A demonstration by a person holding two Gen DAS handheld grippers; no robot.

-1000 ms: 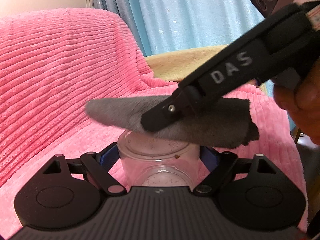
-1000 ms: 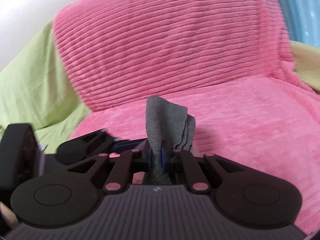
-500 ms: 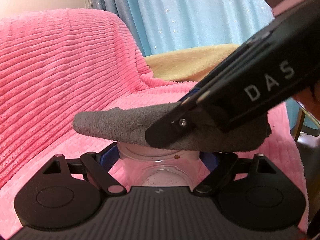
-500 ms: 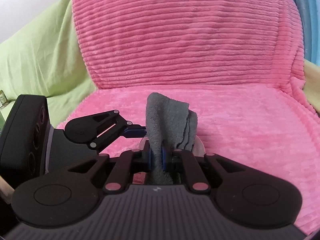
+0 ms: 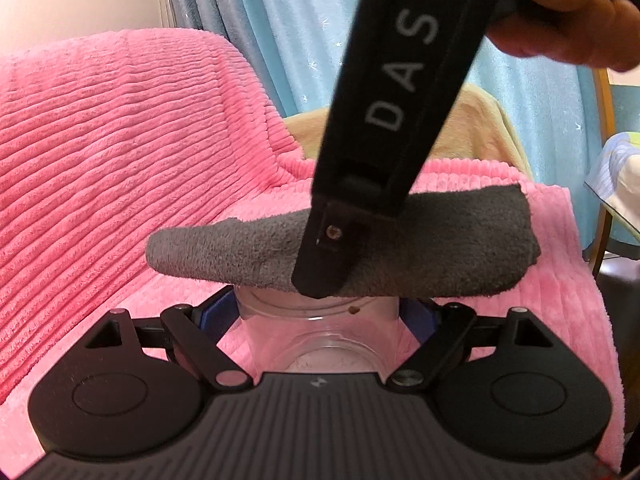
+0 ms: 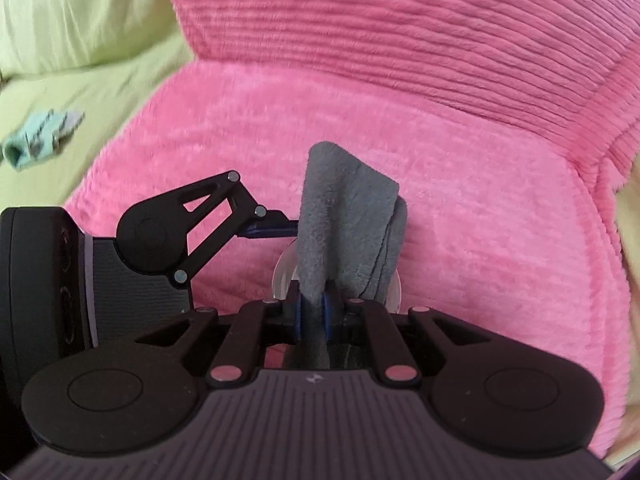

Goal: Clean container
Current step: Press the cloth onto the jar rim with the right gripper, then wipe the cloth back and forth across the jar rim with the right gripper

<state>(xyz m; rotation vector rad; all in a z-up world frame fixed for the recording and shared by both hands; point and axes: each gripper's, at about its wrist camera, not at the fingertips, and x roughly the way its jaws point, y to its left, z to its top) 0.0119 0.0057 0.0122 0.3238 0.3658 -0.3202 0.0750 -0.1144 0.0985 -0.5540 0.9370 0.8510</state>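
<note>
A clear plastic container [image 5: 320, 332] with brown specks inside is clamped between the blue pads of my left gripper [image 5: 320, 312] over a pink ribbed blanket. My right gripper [image 6: 313, 312] is shut on a folded grey cloth [image 6: 340, 232]. In the left wrist view the right gripper's black finger [image 5: 340, 240] points steeply down and presses the grey cloth [image 5: 440, 252] flat over the container's mouth. In the right wrist view the container's rim [image 6: 285, 272] shows only as a pale arc behind the cloth, with the left gripper [image 6: 276, 229] reaching in from the left.
The pink blanket [image 5: 120, 160] covers a sofa seat and backrest. A green sheet [image 6: 80, 40] with a small teal cloth [image 6: 36, 136] lies at the left. Blue curtains [image 5: 280, 20] and a tan cushion [image 5: 480, 132] stand behind. A glass table edge [image 5: 616, 200] is at the right.
My right gripper has swung from a low slant to nearly upright above the container, still shut on the cloth. The cloth has settled lower over the container's mouth. My left gripper holds still.
</note>
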